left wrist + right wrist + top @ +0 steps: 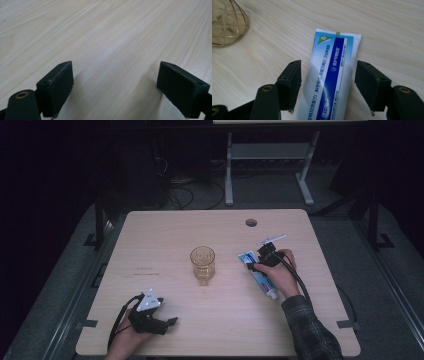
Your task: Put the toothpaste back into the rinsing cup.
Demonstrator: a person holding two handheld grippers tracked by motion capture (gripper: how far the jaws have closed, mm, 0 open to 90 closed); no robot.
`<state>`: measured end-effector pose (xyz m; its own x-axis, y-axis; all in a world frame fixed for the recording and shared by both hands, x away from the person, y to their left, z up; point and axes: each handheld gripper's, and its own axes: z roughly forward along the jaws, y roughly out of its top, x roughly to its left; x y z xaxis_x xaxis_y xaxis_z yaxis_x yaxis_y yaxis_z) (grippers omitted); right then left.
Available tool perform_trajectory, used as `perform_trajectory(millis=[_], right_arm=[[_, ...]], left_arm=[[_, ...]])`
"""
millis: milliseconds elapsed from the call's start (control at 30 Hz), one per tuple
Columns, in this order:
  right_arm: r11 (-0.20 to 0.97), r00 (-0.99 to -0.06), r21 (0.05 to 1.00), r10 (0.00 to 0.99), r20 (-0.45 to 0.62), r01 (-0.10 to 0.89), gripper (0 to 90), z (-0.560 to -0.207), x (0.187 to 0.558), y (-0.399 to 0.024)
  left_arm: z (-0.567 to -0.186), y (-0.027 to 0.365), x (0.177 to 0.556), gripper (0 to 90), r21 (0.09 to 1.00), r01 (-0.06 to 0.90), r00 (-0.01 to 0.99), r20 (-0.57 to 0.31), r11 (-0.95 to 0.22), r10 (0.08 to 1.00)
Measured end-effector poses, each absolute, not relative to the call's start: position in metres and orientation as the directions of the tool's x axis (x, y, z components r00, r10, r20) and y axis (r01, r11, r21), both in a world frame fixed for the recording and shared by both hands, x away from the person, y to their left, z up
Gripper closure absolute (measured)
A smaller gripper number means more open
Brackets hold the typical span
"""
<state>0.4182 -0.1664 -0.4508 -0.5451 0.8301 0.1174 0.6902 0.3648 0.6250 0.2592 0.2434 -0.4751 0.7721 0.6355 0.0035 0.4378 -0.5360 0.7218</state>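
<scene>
A blue and white toothpaste tube (262, 280) lies flat on the right side of the wooden table (165, 235), its crimped end toward the glass. My right gripper (256, 265) is lowered over it. In the right gripper view the tube (332, 75) runs between the two black pads (291, 82) of the right gripper (328, 72), with a gap on each side, so the jaws stand open around it. My left gripper (169, 325) rests near the front left edge. In its own view the left gripper (115, 75) is wide open over bare wood.
An amber glass cup (202, 265) stands upright at the table's middle, left of the tube, and its rim shows at the top left of the right gripper view (227, 22). A round cable hole (251, 222) sits near the far edge.
</scene>
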Motion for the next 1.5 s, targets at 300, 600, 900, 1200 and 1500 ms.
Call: perform_trajectory(millis=[300, 600, 900, 1200, 1500], right_arm=[[0.393, -0.545, 0.600, 0.834, 0.087, 0.697, 38.4, -0.459, 0.421, -0.161], [0.417, -0.548, 0.588, 0.835, 0.054, 0.693, 38.1, -0.460, 0.421, -0.157], [0.445, -0.555, 0.573, 0.831, 0.022, 0.689, 37.3, -0.461, 0.420, -0.153], [0.441, -0.556, 0.584, 0.831, 0.021, 0.681, 39.2, -0.462, 0.419, -0.154], [0.447, -0.559, 0.572, 0.829, 0.024, 0.687, 52.4, -0.459, 0.418, -0.151]], left_arm=[[-0.475, 0.243, 0.259, 13.2, 0.722, 0.438, 0.772, 0.003, -0.535, 0.636], [-0.475, 0.243, 0.259, 13.2, 0.723, 0.437, 0.773, 0.003, -0.535, 0.634], [-0.475, 0.243, 0.259, 13.2, 0.723, 0.436, 0.774, 0.002, -0.535, 0.634], [-0.475, 0.243, 0.259, 13.2, 0.723, 0.436, 0.774, 0.003, -0.537, 0.633], [-0.475, 0.243, 0.259, 13.2, 0.722, 0.435, 0.776, 0.003, -0.538, 0.631]])
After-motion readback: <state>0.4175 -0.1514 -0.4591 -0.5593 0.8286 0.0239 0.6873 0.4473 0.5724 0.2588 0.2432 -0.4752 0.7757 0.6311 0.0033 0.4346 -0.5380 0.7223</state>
